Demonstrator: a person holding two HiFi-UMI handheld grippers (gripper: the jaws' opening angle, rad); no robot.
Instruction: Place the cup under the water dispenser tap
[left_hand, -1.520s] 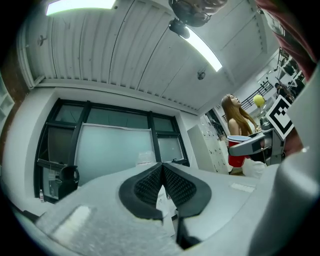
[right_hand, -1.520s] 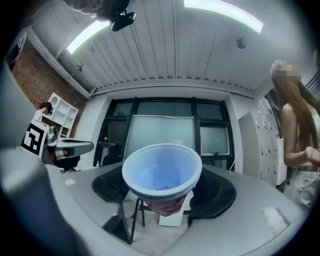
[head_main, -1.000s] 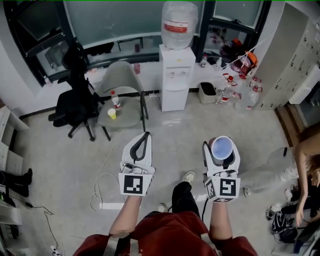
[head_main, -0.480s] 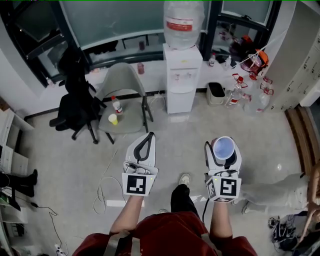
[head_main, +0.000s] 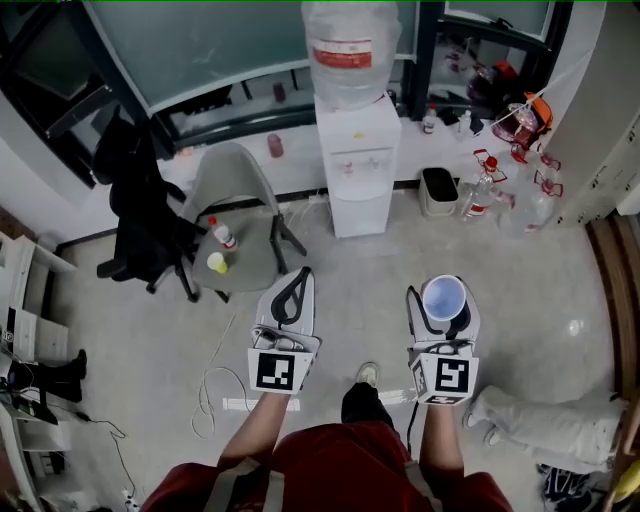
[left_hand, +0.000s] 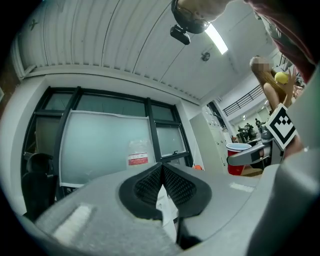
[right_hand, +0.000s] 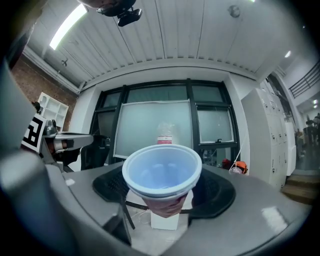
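Right gripper (head_main: 442, 302) had its fingers clamped on the red cup (right_hand: 161, 172), gripping low on the body, with the mouth up and the inside empty. The cup's long axis was upright and the fingers ran about level, pointed toward the water dispenser (head_main: 352, 170).

Left gripper (head_main: 292, 285) had its fingers closed together with nothing in them. It was beside the right gripper and equally far from the dispenser.

The cup was well short of the dispenser, out over open floor. From the right fingers the dispenser lay ahead and a bit to the left, roughly between the two grippers' lines. In the right gripper view its white body showed directly behind the cup. The taps (head_main: 352, 165) sat in the recess below the bottle (head_main: 343, 45); I couldn't make out which tap was which, or whether there was a drip tray.

My read: transit step, placement not started. The right hand has to close the whole gap, keep the cup upright and shift left to line up with the recess. The left hand has no job here. A chair (head_main: 235, 200) stood left of the dispenser, clear of the path.
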